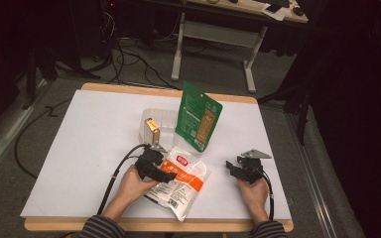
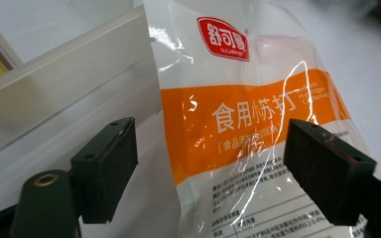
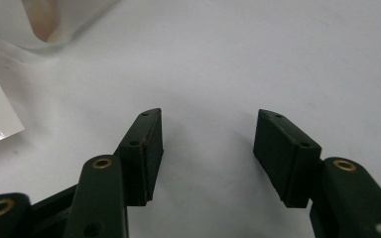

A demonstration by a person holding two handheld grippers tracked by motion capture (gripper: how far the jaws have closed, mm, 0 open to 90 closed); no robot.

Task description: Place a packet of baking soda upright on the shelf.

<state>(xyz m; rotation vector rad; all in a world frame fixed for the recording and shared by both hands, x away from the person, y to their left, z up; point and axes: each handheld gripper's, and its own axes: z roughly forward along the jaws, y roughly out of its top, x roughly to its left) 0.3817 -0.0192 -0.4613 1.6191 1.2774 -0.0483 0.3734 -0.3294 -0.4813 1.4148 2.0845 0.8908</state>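
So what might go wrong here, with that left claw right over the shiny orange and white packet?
The left gripper stands open with the orange and white packet between its jaws. The film looks glossy and crinkled, so the pads might pinch only a fold and let it slip. The clear container sits just behind the packet, so a push forward could nudge it, or the small box inside it. The green pouch stands upright close by and might topple if bumped.

Dim room, light falls mainly on the white-topped desk (image 1: pixel 79 148) with wood edging. Grey floor (image 1: pixel 144 64), black cables (image 1: pixel 129 57) strewn across it. Second table (image 1: pixel 218 29) on white legs behind. Far corners black.
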